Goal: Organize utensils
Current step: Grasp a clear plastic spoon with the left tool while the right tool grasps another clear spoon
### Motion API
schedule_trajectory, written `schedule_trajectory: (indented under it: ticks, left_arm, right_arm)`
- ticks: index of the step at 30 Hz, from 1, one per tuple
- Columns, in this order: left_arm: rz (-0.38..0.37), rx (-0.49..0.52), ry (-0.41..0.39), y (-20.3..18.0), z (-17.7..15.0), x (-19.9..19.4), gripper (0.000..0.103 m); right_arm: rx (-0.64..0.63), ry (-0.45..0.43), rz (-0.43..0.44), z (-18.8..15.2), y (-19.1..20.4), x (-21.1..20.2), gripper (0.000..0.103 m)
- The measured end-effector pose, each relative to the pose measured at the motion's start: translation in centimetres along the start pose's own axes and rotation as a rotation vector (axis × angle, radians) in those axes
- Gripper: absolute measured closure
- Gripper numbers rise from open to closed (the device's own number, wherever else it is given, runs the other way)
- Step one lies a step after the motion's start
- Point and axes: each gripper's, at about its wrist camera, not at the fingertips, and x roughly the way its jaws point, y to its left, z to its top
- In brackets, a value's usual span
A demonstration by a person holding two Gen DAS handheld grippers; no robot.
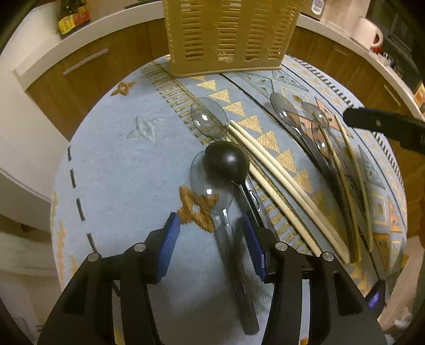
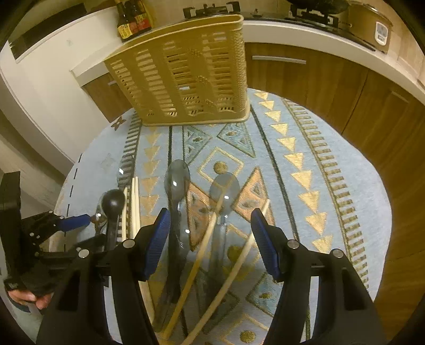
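Note:
A tan slotted utensil basket point(image 1: 228, 34) stands at the table's far edge; it also shows in the right wrist view point(image 2: 186, 77). My left gripper point(image 1: 211, 233) is open, its blue pads on either side of a clear plastic spoon point(image 1: 209, 191) and a black spoon point(image 1: 225, 159) lying together. Pale chopsticks point(image 1: 279, 183) and another clear spoon point(image 1: 208, 116) lie just right. My right gripper point(image 2: 209, 238) is open above two clear spoons point(image 2: 176, 180) and two crossed chopsticks point(image 2: 202, 249). The left gripper point(image 2: 77, 221) shows at the left of the right wrist view.
The round table has a light blue patterned cloth point(image 1: 119, 164). Wooden cabinets and a white counter point(image 2: 318, 34) curve behind it, with sauce bottles point(image 2: 132, 18), a white mug point(image 1: 368, 31) and a stove. More clear spoons and chopsticks point(image 1: 345, 164) lie at the right.

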Motion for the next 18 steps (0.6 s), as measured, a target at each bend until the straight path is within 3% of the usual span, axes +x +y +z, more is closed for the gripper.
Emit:
schedule_trajectory:
  ticks: [1,5,7,10,13,18]
  left_arm:
    - [0.005,0.004,0.000,0.0,0.2,0.1,0.057]
    - [0.033,0.027,-0.003,0.2,0.6,0.1,0.078]
    - [0.029,0.029,-0.008,0.3,0.5,0.0,0.079]
    - [0.040,-0.004,-0.030,0.8,0.4,-0.1,0.093]
    - [-0.015,-0.076,-0.046,2.3,0.3,-0.1,0.093]
    - [-0.044,-0.149,-0.061,4.6,0.3,-0.2,0.093]
  right_arm:
    - [0.001,0.003,0.005,0.4,0.2,0.1,0.044]
    - [-0.031,0.030,0.005,2.3,1.5,0.8,0.044]
    - [-0.050,0.065,0.009,3.4,2.3,1.9,0.044]
    - [-0.056,0.136,0.011,4.4,3.1,4.0,0.044]
    - [-0.049,0.190,0.010,4.9,3.5,5.8,0.044]
    - [-0.052,0.236,0.004,4.9,3.9,7.5,0.044]
